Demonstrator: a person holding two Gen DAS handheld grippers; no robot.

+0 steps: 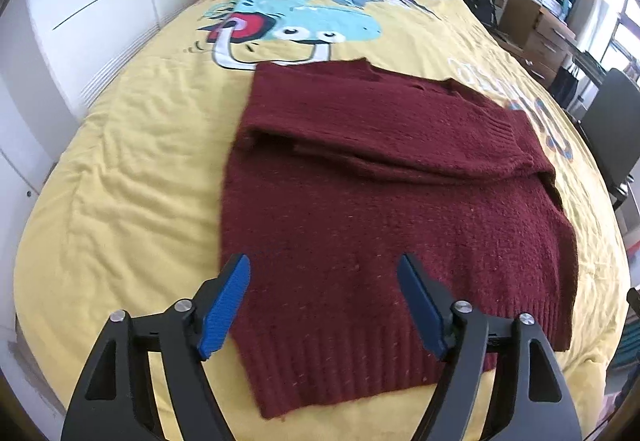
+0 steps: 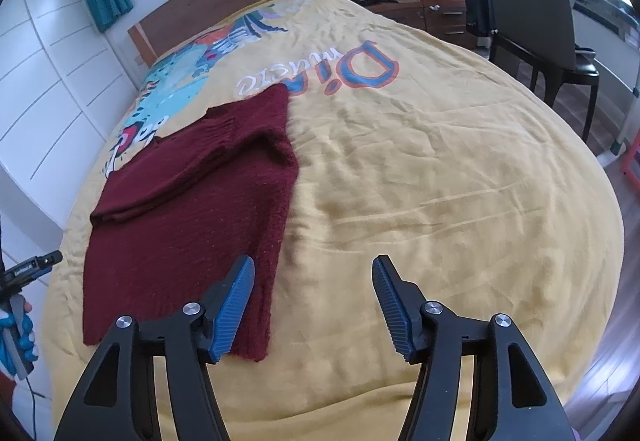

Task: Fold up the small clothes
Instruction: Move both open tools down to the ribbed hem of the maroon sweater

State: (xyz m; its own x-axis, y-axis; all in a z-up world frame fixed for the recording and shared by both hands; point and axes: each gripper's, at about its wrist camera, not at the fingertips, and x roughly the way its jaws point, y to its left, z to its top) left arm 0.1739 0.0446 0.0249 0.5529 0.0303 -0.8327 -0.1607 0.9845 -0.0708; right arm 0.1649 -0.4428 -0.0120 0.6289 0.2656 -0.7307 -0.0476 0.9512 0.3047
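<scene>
Both sleeves are lying folded in on the sweater [image 1: 380,181]; left gripper [image 1: 324,305] and right gripper [image 2: 314,305] are hanging spread, empty — next, pinching both hem [image 1: 340,369] corners evenly.

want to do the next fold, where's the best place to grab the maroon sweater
Probably the ribbed hem nearest the left tongs, at its two corners, coming from the near bed edge. The maroon sweater lies flat with sleeves folded in, so the hem is a free edge to lift toward the collar.
</scene>
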